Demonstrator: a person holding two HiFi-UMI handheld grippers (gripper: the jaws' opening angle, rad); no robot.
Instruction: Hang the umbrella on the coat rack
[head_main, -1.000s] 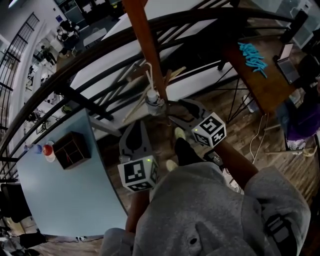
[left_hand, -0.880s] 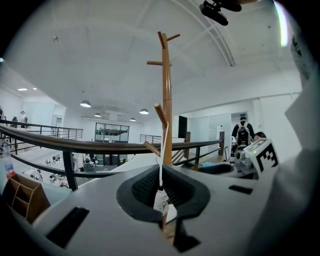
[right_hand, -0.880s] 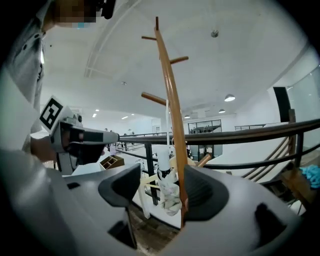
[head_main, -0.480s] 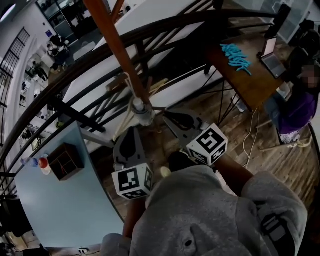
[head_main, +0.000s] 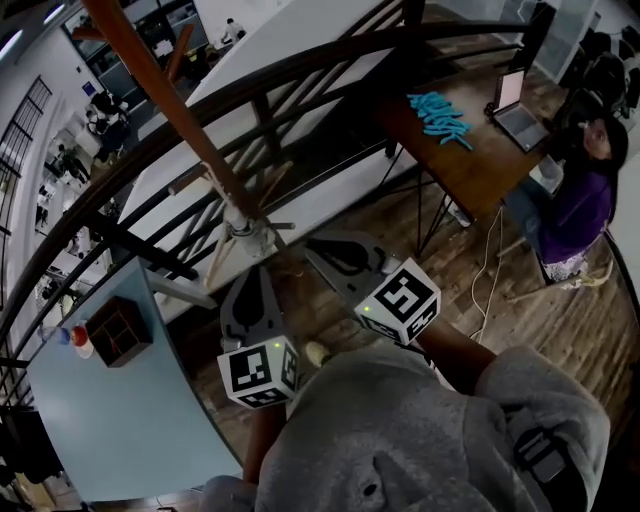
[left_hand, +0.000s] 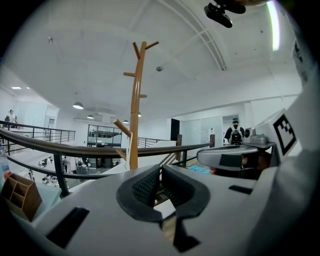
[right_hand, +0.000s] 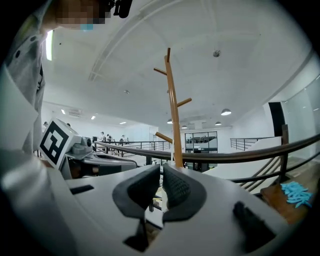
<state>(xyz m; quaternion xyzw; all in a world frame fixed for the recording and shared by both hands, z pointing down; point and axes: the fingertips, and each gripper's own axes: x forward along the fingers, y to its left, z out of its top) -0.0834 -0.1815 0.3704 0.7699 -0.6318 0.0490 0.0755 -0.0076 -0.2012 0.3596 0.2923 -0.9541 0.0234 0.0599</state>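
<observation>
Right gripper (right_hand: 160, 172) has just been closing; its jaws are together with nothing between them. The left gripper (left_hand: 160, 174) also has its jaws together and empty, and the two are held side by side, short of the coat rack (head_main: 167, 100). Umbrella (head_main: 247, 232) is clear of both grippers, low down against the rack's pole. It looks hooked by its white handle over a lower peg, though the steep top-down view leaves that unsure; the rack stands on the person's side of the railing (head_main: 300, 62).
</observation>
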